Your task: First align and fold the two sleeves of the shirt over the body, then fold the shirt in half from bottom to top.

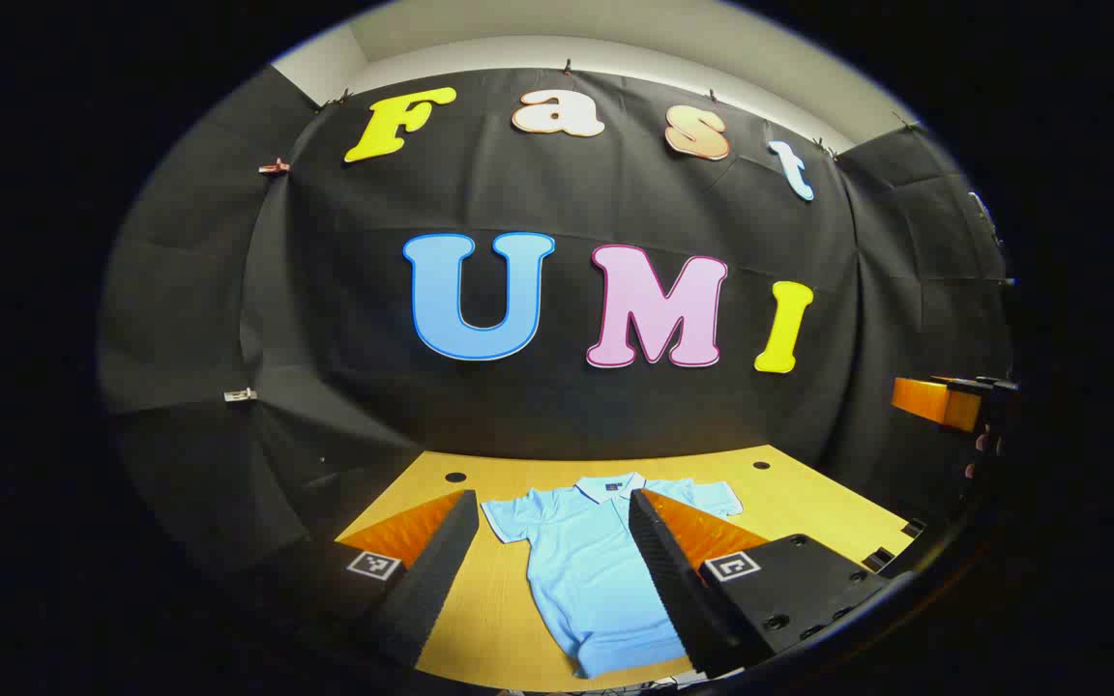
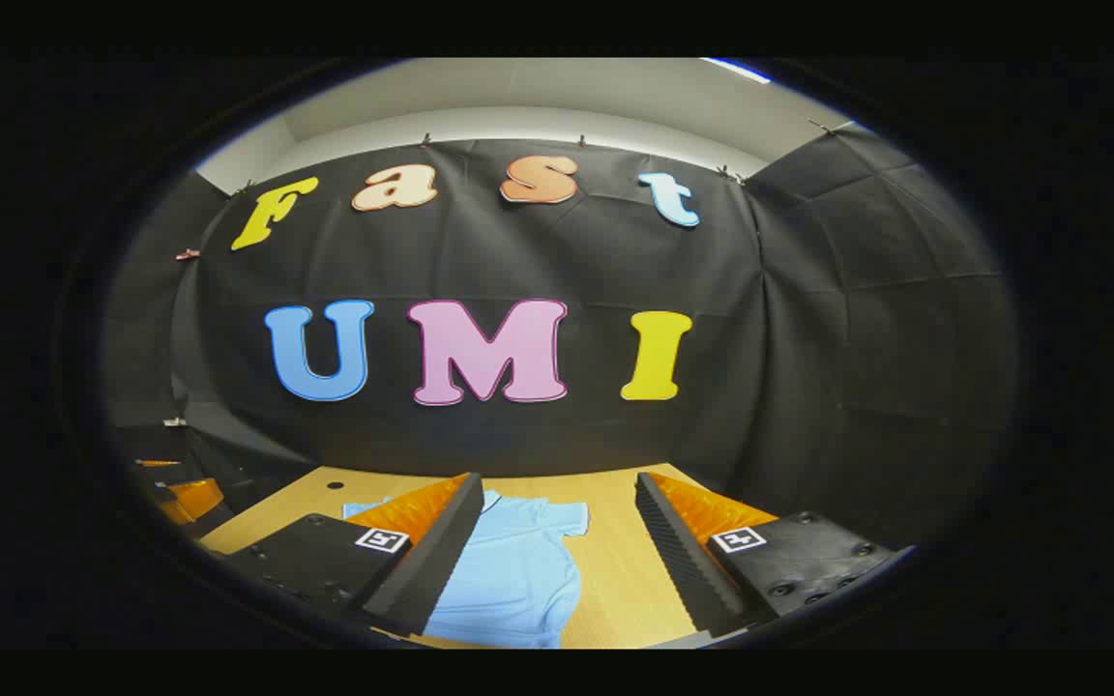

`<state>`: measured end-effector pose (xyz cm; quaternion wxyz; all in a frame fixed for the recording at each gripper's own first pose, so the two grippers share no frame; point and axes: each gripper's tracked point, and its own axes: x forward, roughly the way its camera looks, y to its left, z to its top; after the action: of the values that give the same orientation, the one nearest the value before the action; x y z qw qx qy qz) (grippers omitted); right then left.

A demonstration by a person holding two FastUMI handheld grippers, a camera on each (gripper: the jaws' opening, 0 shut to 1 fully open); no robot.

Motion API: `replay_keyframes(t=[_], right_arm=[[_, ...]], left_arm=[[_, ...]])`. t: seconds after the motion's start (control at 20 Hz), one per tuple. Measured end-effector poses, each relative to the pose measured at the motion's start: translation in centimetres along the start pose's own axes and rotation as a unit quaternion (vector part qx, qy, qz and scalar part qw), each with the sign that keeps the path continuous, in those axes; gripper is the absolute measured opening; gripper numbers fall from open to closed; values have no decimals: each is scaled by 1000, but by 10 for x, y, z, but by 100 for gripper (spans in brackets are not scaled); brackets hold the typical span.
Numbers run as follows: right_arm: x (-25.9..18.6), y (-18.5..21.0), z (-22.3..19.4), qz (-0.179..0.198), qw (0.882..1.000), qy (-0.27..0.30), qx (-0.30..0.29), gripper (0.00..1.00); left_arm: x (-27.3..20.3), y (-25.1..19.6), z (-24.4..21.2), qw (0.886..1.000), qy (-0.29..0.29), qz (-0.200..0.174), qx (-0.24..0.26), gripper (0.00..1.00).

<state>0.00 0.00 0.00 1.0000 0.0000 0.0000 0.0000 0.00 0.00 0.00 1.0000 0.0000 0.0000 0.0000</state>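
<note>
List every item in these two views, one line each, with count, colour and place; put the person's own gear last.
polo shirt: one, light blue, lying flat and unfolded on the table, collar toward the back wall, both short sleeves spread out.
table: one, light wood top with small dark holes near the far edge, in front of the black cloth wall.
black cloth wall: dark backdrop on the booth's back and sides, clipped up along the top.
clips: several small ones, along the cloth's edges.
left gripper: one, fingers apart above the shirt, touching nothing.
right gripper: one, fingers apart above the shirt's right side, touching nothing; also seen at the right edge of the left gripper view.
</note>
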Motion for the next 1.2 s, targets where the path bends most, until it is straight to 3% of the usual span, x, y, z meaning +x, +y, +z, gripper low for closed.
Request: replay_keyframes(t=[0.8, 1.2], right_arm=[[15, -6, -13, -9, 1000, 19, -15, 97], [98, -21, -37, 2, 997, 65, -42, 97]], left_arm=[[16, 2, -5, 1000, 13, -4, -6, 98], [31, 6, -7, 1000, 22, 4, -4, 98]])
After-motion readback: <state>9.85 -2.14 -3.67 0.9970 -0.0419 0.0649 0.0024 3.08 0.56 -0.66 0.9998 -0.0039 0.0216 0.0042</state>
